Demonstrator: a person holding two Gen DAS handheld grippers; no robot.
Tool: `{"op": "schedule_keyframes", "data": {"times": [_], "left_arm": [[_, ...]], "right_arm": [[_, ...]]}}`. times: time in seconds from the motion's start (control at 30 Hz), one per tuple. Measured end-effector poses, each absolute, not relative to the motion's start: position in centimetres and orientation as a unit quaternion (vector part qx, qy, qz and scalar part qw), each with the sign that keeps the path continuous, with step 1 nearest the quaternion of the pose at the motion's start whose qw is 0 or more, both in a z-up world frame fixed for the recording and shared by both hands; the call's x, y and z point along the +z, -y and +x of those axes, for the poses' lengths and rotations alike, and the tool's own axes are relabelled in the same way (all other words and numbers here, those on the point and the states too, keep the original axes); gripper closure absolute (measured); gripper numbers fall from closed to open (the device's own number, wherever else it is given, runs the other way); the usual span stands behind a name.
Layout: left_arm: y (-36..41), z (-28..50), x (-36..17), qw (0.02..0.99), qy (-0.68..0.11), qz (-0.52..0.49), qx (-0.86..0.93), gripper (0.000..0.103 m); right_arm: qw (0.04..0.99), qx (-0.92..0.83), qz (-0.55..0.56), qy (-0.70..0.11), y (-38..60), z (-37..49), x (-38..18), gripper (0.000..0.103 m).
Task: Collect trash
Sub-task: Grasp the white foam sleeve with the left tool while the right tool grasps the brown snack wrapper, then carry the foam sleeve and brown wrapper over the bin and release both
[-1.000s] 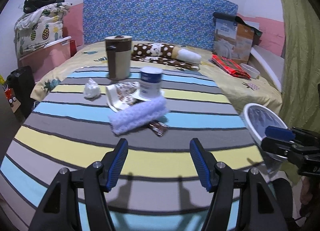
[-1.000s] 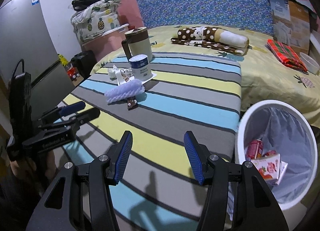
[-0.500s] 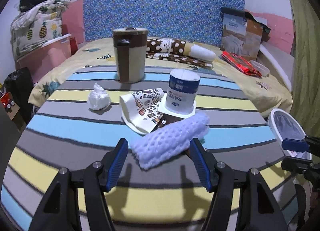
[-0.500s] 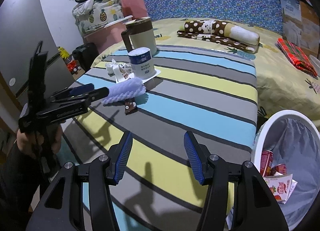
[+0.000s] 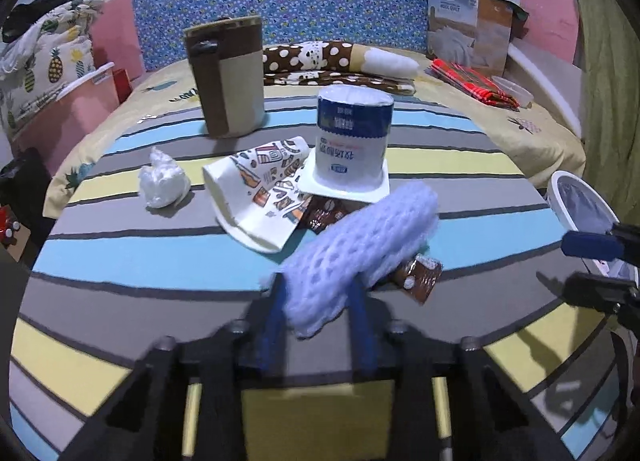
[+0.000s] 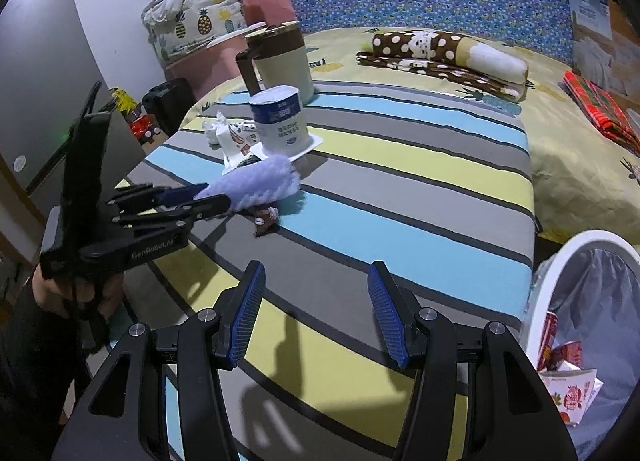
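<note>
My left gripper (image 5: 318,301) is shut on the near end of a lavender foam net sleeve (image 5: 360,245), which also shows in the right wrist view (image 6: 256,185). Beside it lie a brown snack wrapper (image 5: 418,277), a printed paper cup on its side (image 5: 260,189), an upturned white and blue yogurt tub (image 5: 352,141) and a crumpled white tissue (image 5: 162,179). My right gripper (image 6: 316,313) is open and empty over the striped table's near edge. The white bin (image 6: 588,325) stands at the right, with cartons inside.
A tall brown and cream mug (image 5: 228,77) stands behind the trash on the striped tabletop (image 6: 400,197). A bed with a dotted roll (image 6: 440,49), a red cloth (image 6: 596,109) and a box lies beyond. Bags and a fridge stand at the left.
My left gripper moved forward to the foam sleeve and closed on its near end. My right gripper shifted slightly and stayed open.
</note>
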State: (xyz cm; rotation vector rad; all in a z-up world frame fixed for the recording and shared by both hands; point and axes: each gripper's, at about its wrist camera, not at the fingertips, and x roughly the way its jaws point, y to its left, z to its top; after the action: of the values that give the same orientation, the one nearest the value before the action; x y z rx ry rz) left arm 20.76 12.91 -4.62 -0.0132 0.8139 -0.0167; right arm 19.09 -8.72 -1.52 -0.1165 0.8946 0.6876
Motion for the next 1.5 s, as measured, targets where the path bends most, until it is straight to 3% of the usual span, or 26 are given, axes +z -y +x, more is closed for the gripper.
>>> {"op": "schedule_keyframes", "data": {"times": [0.2, 0.63, 0.83, 0.9, 1.5], "left_arm": [[-13.8, 18.3, -4.2, 0.923, -0.384, -0.037, 0.002, 0.092], [-16.5, 15.2, -3.4, 0.921, -0.374, -0.093, 0.054, 0.092], [-17.3, 14.8, -3.7, 0.92, -0.372, -0.106, 0.06, 0.092], [-17.3, 14.8, -3.8, 0.92, -0.372, -0.109, 0.061, 0.092], [-14.1, 13.3, -2.7, 0.923, -0.368, -0.109, 0.039, 0.092]], "right_arm": [[0.838, 0.339, -0.067, -0.423, 7.4, 19.3, -1.6, 0.048], [0.82, 0.363, -0.112, -0.427, 2.9, 21.5, -3.4, 0.049], [0.811, 0.362, -0.13, -0.441, 1.3, 22.5, -4.7, 0.064], [0.814, 0.359, -0.143, -0.434, 1.0, 22.3, -4.7, 0.076], [0.838, 0.347, -0.094, -0.411, 6.8, 18.2, -1.3, 0.077]]}}
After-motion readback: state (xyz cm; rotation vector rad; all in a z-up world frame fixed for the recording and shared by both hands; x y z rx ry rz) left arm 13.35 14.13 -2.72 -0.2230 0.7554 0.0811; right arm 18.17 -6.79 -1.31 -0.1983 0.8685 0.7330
